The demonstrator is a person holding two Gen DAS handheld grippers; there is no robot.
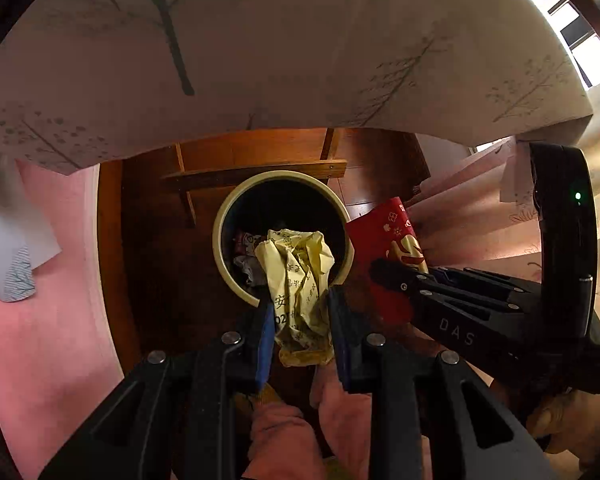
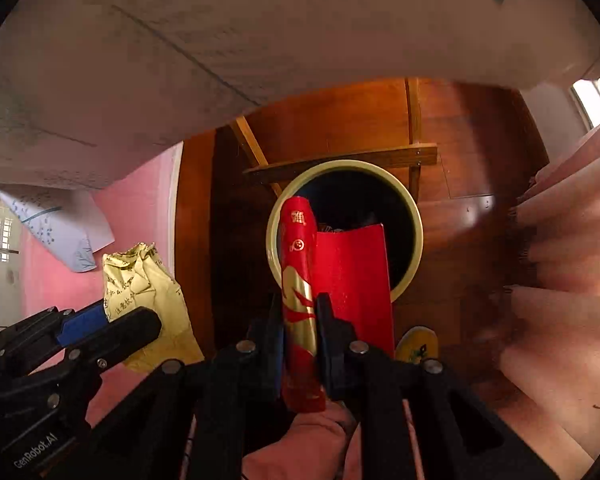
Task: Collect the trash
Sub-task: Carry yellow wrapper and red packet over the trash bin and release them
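A round cream-rimmed trash bin point(image 1: 220, 236) stands on the wooden floor with scraps inside; it also shows in the right wrist view point(image 2: 414, 216). My left gripper point(image 1: 298, 308) is shut on a crumpled yellow printed wrapper point(image 1: 300, 276) and holds it over the bin's near edge. The wrapper also shows in the right wrist view point(image 2: 144, 296). My right gripper point(image 2: 300, 312) is shut on a red and gold paper packet point(image 2: 300, 276) and holds it above the bin's left rim. The packet also shows in the left wrist view point(image 1: 392, 240).
A table with a white tree-print cloth point(image 1: 284, 48) overhangs the bin. A wooden crossbar point(image 1: 256, 174) runs just behind the bin. A pink wall point(image 1: 60, 300) is at the left. Pink fabric folds point(image 2: 560, 280) are at the right. A yellow slipper point(image 2: 418, 346) lies by the bin.
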